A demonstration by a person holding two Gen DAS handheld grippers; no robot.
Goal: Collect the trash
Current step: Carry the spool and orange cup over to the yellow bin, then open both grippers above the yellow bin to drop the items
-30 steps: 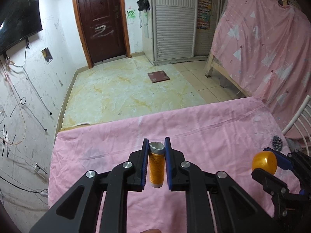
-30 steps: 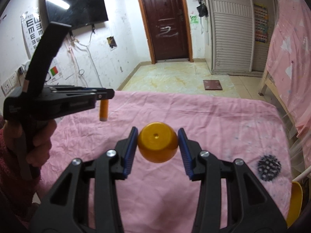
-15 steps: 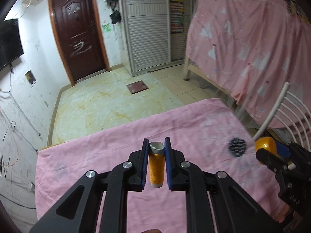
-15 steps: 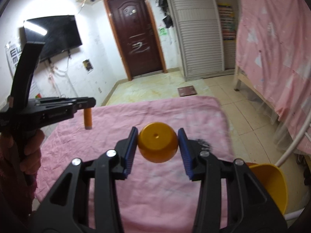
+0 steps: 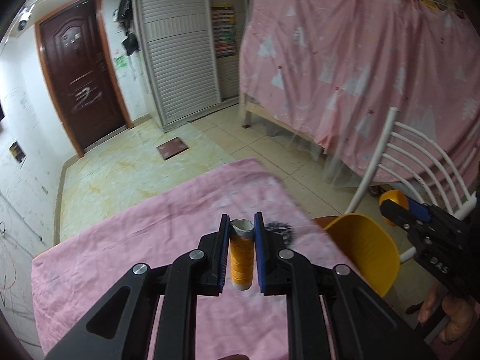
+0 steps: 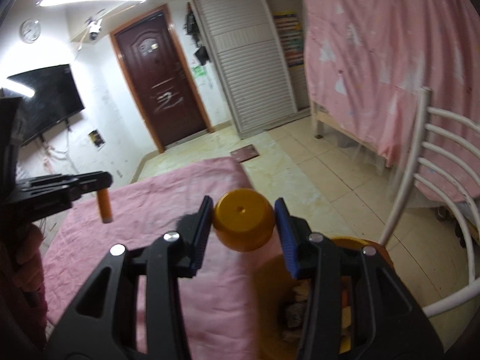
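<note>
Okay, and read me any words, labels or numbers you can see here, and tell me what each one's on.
"DAS": black body of the right gripper, left wrist view; possibly part of a longer word.
Colourful wall chart: too blurred to read.
Wall clock: numerals too small.
Door: white scrawl, not legible.

This is a lived-in room of a home, a bedroom doubling as a living space. A bunk bed (image 5: 255, 111) stands at upper right, draped in a pink curtain (image 5: 345, 60). A dark wooden door (image 6: 159, 90) sits at upper centre, with a white louvred wardrobe (image 6: 252, 60) beside it. A TV (image 6: 42, 99) hangs on the scribbled wall at left, a clock (image 6: 30, 31) above it. The floor (image 5: 120, 174) is tiled. A pink cloth (image 5: 150, 225) covers the desk in the lower frame; a white chair (image 6: 435, 180) stands at right.
</note>
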